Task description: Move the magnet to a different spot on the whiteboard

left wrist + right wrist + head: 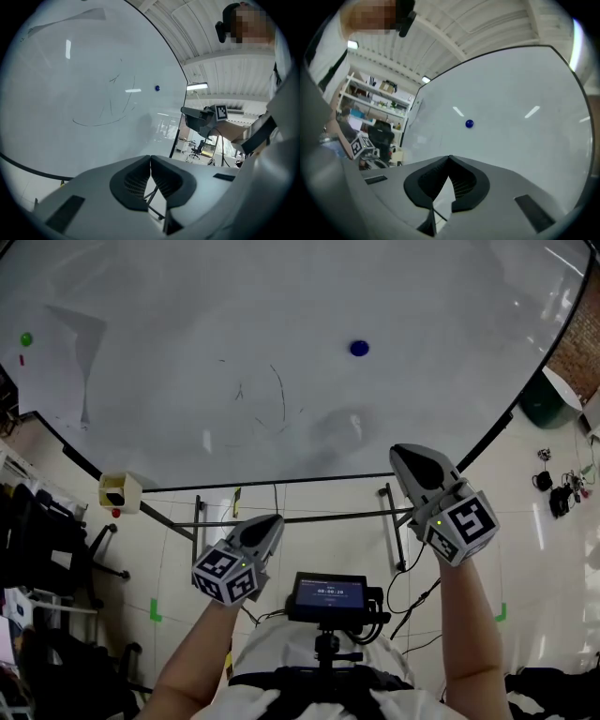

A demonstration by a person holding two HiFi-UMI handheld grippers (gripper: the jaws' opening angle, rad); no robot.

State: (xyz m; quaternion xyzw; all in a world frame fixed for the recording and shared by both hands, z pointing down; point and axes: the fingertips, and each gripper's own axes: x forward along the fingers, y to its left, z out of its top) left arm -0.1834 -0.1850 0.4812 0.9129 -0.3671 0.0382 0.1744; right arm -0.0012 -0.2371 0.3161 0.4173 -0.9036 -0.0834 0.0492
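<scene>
Blue and round, the magnet [359,348] sat on the whiteboard [187,296], towards its upper right in the head view. Nothing touched it, and it was well apart from both grippers.

The right gripper [396,453] was raised in front of the board's lower edge, below the magnet and a little to its right. In the right gripper view its jaws were pressed together tip to tip, with nothing between them, and the magnet showed above them against bare board. The left gripper [275,519] was held lower, below the board's edge and in front of the bars of the stand [309,517]. Its jaws were likewise closed on each other and empty.

Thin pen strokes [277,401] marked the middle of the board, left of the magnet. At the far left a sheet of paper [61,367] lay against the board, with a green magnet [25,338] near its upper corner. A pale yellow box [119,490] sat at the board's lower left edge. Between the person's forearms a small screen [327,594] was lit, its writing too small to read.
</scene>
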